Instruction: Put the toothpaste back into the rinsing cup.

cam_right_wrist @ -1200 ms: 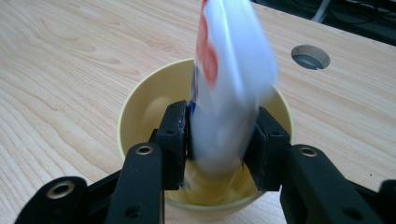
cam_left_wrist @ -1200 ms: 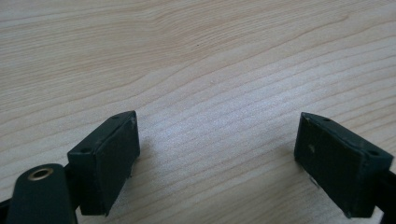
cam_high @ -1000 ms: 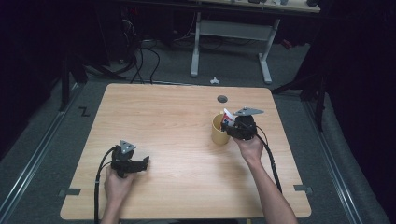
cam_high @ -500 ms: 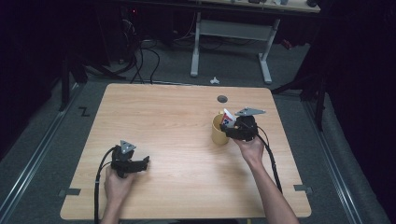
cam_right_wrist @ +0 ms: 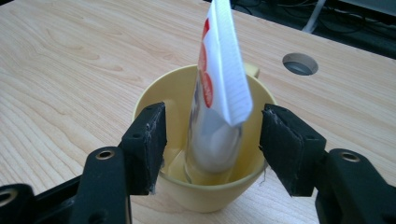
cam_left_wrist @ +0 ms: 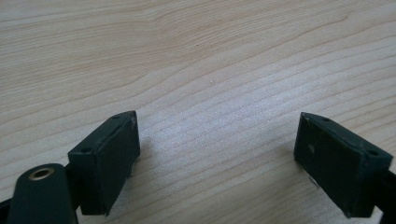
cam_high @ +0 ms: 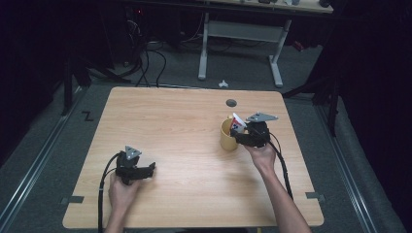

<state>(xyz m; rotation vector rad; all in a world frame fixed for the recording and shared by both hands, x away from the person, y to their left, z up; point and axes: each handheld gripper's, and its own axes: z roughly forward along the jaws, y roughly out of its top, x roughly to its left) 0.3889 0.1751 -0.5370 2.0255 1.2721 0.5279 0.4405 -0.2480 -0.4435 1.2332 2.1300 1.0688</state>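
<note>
The wooden tabletop (cam_high: 160, 126) holds a yellow cup (cam_high: 227, 136) near its right edge. The right tongs (cam_right_wrist: 212, 144) have just been opening, letting the packet (cam_right_wrist: 219, 88) stand inside the cup. The left tongs (cam_left_wrist: 217, 158) rest spread and empty near the front edge. Next, I think, the right tongs should pull back without tipping the cup.

I count one yellow cup (cam_right_wrist: 205, 186), one white pouch (cam_right_wrist: 219, 79) standing in it, one wooden table (cam_high: 170, 121), and my two grippers, left gripper (cam_high: 145, 170) and right gripper (cam_high: 238, 133).
</note>
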